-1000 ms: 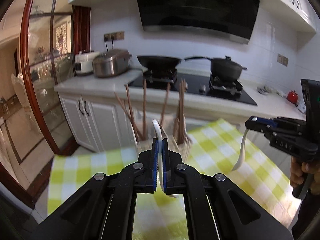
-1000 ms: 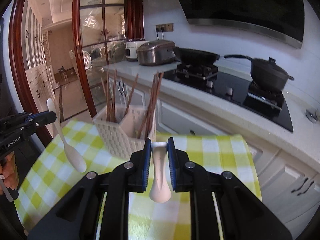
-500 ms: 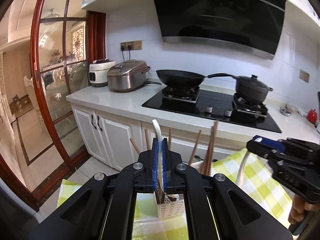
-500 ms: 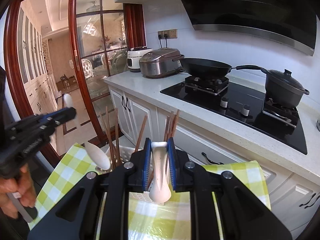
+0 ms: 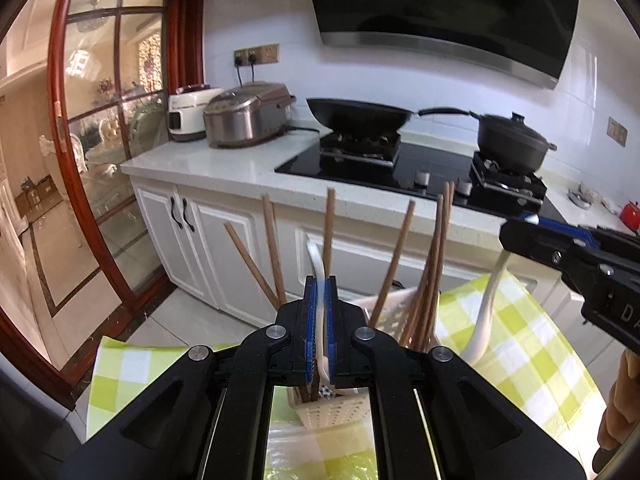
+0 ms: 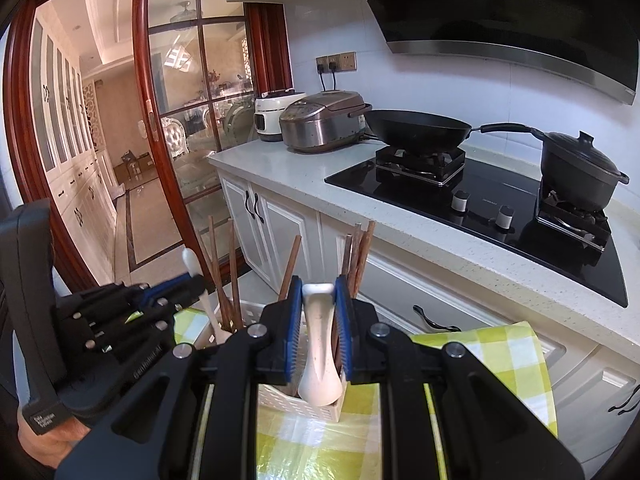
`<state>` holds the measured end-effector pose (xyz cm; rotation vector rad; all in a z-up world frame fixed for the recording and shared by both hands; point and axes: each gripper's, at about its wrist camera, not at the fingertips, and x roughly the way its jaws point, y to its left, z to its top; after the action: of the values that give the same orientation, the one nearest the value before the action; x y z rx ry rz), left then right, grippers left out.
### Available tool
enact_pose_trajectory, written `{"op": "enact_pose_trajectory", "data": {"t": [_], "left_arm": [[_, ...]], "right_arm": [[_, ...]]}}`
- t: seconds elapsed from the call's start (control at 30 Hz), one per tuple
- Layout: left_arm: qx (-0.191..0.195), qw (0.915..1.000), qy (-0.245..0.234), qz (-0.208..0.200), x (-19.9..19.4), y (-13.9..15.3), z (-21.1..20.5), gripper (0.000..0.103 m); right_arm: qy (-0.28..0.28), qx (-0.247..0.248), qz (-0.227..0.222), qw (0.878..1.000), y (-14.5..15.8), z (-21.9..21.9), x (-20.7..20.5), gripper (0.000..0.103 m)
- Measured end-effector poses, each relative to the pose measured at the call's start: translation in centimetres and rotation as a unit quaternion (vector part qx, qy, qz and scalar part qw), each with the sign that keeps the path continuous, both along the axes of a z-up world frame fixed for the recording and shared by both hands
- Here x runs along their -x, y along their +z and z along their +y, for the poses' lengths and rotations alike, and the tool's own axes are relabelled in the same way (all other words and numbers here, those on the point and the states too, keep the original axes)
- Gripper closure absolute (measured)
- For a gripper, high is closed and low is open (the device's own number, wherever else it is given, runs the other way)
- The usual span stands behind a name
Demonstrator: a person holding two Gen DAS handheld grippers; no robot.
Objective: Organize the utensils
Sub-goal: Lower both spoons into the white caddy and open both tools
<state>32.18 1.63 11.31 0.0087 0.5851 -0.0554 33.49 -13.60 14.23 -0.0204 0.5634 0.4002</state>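
My left gripper (image 5: 319, 292) is shut on a white ceramic spoon (image 5: 316, 264), held upright just above a cream perforated utensil holder (image 5: 340, 412). Several brown chopsticks (image 5: 434, 264) stand in the holder. My right gripper (image 6: 318, 300) is shut on a second white spoon (image 6: 320, 352), its bowl hanging over the holder (image 6: 320, 404). The right gripper also shows in the left wrist view (image 5: 520, 228) with its spoon (image 5: 486, 316) hanging beside the holder. The left gripper shows in the right wrist view (image 6: 192, 280) with its spoon (image 6: 208, 304) by the chopsticks (image 6: 232, 276).
The holder stands on a yellow-green checked tablecloth (image 5: 516, 344). Behind is a white counter (image 5: 224, 164) with two rice cookers (image 5: 248, 118), a wok (image 5: 360, 114) and a black pot (image 5: 512, 144) on a stove. White cabinets and a red-framed glass door (image 6: 192, 128) lie left.
Both grippers have come closer to the utensil holder, each still holding its spoon. The holder and chopsticks now sit right at the fingertips, and the spoons hang over it.
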Motion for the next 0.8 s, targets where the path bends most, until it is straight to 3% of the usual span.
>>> {"op": "enact_pose_trajectory", "data": {"t": [0.17,0.33,0.8], "left_arm": [[0.002,1.0,0.002,0.007,-0.1,-0.3,0.4,0.098],[0.002,1.0,0.002,0.008,0.1,-0.2,0.8,0.089],[0.023,0.9997,0.0,-0.004,2.8,-0.1,2.3,0.089]], "right_arm": [[-0.002,0.0,0.003,1.0,-0.3,0.1,-0.5,0.087],[-0.004,0.002,0.006,1.0,-0.7,0.3,-0.8,0.087],[-0.012,-0.002,0.012,1.0,-1.3,1.0,-1.4,0.087]]}}
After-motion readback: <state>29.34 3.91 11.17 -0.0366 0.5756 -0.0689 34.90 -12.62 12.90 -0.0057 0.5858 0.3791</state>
